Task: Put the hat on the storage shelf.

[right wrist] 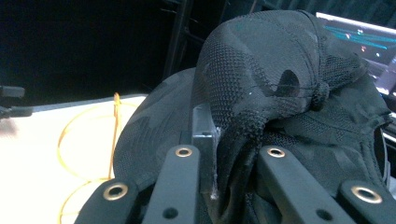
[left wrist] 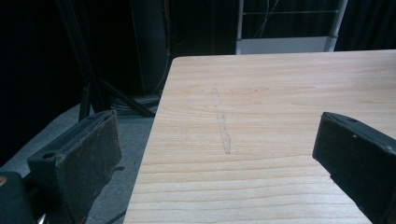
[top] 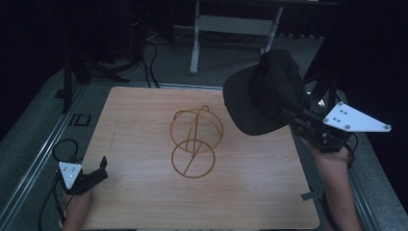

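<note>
A black mesh-backed cap is held pinched in the right hand-held gripper, its jaws clamped on a fold of the mesh at the back, as seen in the right gripper view. The cap is carried in the air above the right edge of the desk, brim pointing away from that hand-held gripper toward the desk's middle. Beyond the brim and lower, to the left, a gold wire stand is set upright, its long axis vertical. The right hand is judged the nearer. The left hand-held gripper is rested wide apart and empty.
</note>
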Demonstrator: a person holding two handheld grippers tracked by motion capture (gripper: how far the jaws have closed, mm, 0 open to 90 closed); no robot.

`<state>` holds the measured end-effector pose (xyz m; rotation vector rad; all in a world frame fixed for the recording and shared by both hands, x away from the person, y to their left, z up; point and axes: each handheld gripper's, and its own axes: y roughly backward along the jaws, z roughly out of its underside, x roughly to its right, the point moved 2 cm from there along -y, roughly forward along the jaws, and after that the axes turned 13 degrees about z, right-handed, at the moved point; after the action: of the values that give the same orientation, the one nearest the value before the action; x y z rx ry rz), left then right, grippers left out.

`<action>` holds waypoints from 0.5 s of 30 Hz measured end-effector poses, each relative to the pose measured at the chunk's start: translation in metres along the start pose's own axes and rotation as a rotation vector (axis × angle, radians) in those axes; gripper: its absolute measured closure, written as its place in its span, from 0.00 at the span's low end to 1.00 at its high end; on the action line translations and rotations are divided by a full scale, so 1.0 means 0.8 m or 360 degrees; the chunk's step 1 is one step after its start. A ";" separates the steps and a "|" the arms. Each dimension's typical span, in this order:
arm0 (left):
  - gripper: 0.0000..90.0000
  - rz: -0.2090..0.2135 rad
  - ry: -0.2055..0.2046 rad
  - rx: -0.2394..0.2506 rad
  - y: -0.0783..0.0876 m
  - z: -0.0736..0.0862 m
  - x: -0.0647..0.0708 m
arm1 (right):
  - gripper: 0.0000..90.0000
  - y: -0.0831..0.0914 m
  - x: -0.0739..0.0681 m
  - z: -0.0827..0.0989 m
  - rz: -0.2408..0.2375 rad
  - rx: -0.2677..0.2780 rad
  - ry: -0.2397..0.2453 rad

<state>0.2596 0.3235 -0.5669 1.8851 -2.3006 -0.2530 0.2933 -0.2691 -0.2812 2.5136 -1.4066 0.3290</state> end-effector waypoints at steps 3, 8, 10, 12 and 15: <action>0.02 0.0002 0.0000 -0.0001 0.000 0.000 0.000 | 0.93 -0.005 -0.007 -0.010 -0.0025 0.0031 0.0016; 0.02 0.0004 0.0000 -0.0003 0.000 0.000 0.000 | 0.93 -0.015 -0.022 -0.024 -0.0080 0.0073 0.0017; 0.02 0.0004 -0.0001 -0.0005 0.000 0.000 0.000 | 0.93 -0.021 -0.028 -0.028 -0.0103 0.0087 0.0009; 0.02 0.0006 -0.0001 -0.0005 0.000 0.000 0.000 | 0.93 -0.028 -0.035 -0.032 -0.0128 0.0096 0.0001; 0.02 0.0008 -0.0001 -0.0004 0.000 0.000 0.000 | 0.93 -0.034 -0.043 -0.035 -0.0159 0.0103 0.0004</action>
<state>0.2597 0.3237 -0.5669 1.8781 -2.3042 -0.2555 0.2974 -0.2190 -0.2682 2.6230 -1.2838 0.3640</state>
